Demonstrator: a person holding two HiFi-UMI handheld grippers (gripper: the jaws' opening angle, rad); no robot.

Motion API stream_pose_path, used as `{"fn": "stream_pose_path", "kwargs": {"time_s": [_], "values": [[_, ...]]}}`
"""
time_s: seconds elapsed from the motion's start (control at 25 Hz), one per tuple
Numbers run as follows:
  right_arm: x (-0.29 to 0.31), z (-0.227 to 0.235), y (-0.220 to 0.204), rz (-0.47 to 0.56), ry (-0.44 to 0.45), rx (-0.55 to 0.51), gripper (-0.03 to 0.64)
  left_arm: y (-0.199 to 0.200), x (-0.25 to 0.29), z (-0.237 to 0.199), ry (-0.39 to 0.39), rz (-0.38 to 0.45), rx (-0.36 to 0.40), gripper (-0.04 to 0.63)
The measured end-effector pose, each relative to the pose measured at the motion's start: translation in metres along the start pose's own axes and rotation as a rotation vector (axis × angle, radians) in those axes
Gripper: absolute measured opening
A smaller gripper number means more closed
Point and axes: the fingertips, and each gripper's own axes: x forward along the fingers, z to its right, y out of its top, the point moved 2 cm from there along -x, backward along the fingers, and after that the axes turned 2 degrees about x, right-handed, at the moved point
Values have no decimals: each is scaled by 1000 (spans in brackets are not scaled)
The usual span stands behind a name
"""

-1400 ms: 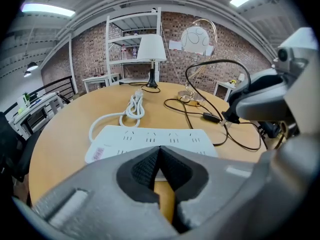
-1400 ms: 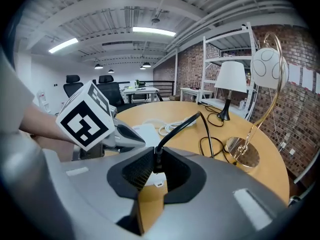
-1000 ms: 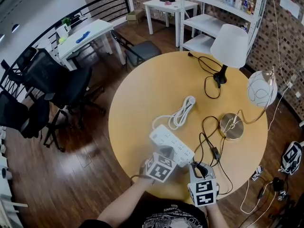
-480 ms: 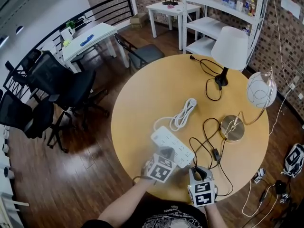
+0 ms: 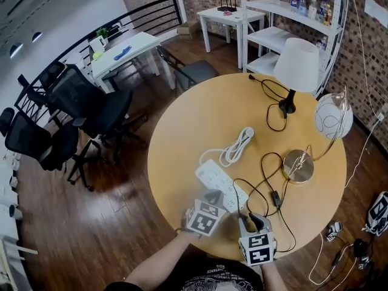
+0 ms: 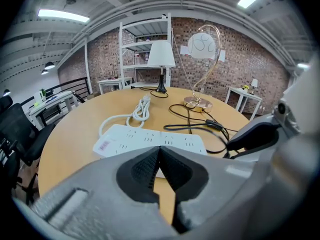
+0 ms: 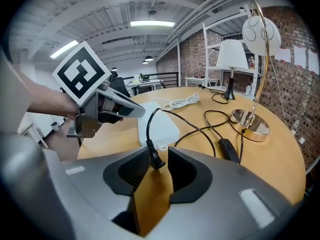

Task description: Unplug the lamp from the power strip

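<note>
The plug (image 7: pixel 151 156), judged light, rigid and best taken by its body, was released just beside the power strip (image 7: pixel 160 126) between the right gripper's (image 7: pixel 159 169) just-opened jaws; the left gripper (image 6: pixel 159 168) was clenched empty

**Lamps:** two, a white-shaded lamp (image 5: pixel 296 65) and a gold arc lamp (image 5: pixel 299 165) bearing one globe shade (image 5: pixel 333 115).
**Power strip** (image 5: pixel 221 185): one, with one coiled white cord (image 5: pixel 233 147).
**Black cords** (image 7: pixel 205 130): two (one to each lamp); one in-line switch (image 7: pixel 227 149) shows on the nearer cord.
**Round table** (image 5: pixel 194 132): one.
**White tables** beyond it: two, a long one (image 5: pixel 124 44) and a small one (image 5: pixel 233 14).
**White shelf unit** (image 5: pixel 285 8): one; its bottles are too small to count.
**Grey-seated chair** (image 5: pixel 197 71): one.
**Black office chairs** (image 5: pixel 100 111): at least three; they overlap, so the exact number cannot be read.
</note>
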Motion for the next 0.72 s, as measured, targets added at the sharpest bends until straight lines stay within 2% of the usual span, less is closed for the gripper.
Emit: {"fn": "stream_pose_path", "kwargs": {"time_s": [0.32,0.56,0.72], "values": [[-22,-13,18,81,54,-2,67,1,-46,32,45,72,-74,2],[-41,-27,31,143,49,-3,18,-4,-71,50,58,126,-116,2],[-53,-41,37,179,35,3,2,-7,-88,61,44,160,-117,2]]}}
